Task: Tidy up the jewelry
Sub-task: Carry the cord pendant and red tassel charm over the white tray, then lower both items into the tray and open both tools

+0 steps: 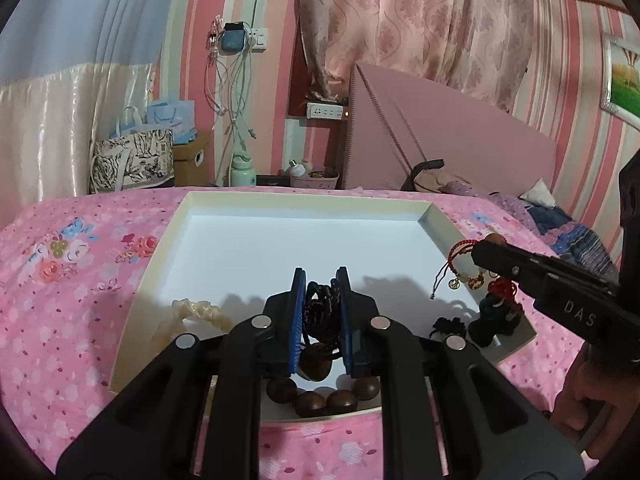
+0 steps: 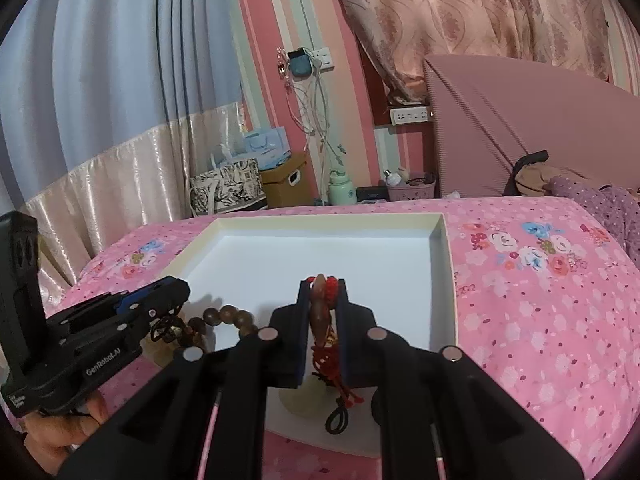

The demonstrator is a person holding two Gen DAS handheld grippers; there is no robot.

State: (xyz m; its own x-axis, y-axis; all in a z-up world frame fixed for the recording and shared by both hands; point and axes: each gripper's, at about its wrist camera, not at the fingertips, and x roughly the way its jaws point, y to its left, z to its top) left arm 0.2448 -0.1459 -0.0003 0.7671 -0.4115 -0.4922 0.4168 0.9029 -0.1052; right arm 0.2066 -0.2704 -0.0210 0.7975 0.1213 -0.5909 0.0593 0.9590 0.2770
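**Meanwhile, beads and red cord are held over a white tray on a floral bed**

Meanwhile, a shallow white tray (image 1: 224, 248) is seen lying on a pink floral bedspread (image 1: 68, 280), its floor mostly bare. The left gripper (image 1: 320, 280) is clenched on the black knotted cord of a wooden bead bracelet (image 1: 316, 398), whose dark brown beads hang down to the tray's near edge. The right gripper (image 2: 323, 286) is closed on a red cord bracelet (image 2: 328, 354) with a brownish pendant, its red tassel and dark loop dangling just above the tray. A pale, translucent bracelet (image 1: 196, 310) is shown resting inside the tray near its left wall, and a dark ornament with a red knot (image 1: 498, 308) is seen in the tray's right near corner beside a small black cord bundle (image 1: 448, 326).

Behind the bed, pink-striped wallpaper (image 1: 560, 92) is covered in part by a patterned pink curtain (image 1: 420, 20) and a blue-and-cream drape (image 1: 60, 80). A pink headboard (image 1: 440, 140) is visible at the right, with rumpled clothing (image 1: 568, 224) beside it. Charging cables (image 1: 236, 92) are seen hanging from a wall socket above a mint green bottle (image 1: 242, 170), a printed tote bag (image 1: 132, 158) and a cardboard box (image 1: 192, 160).
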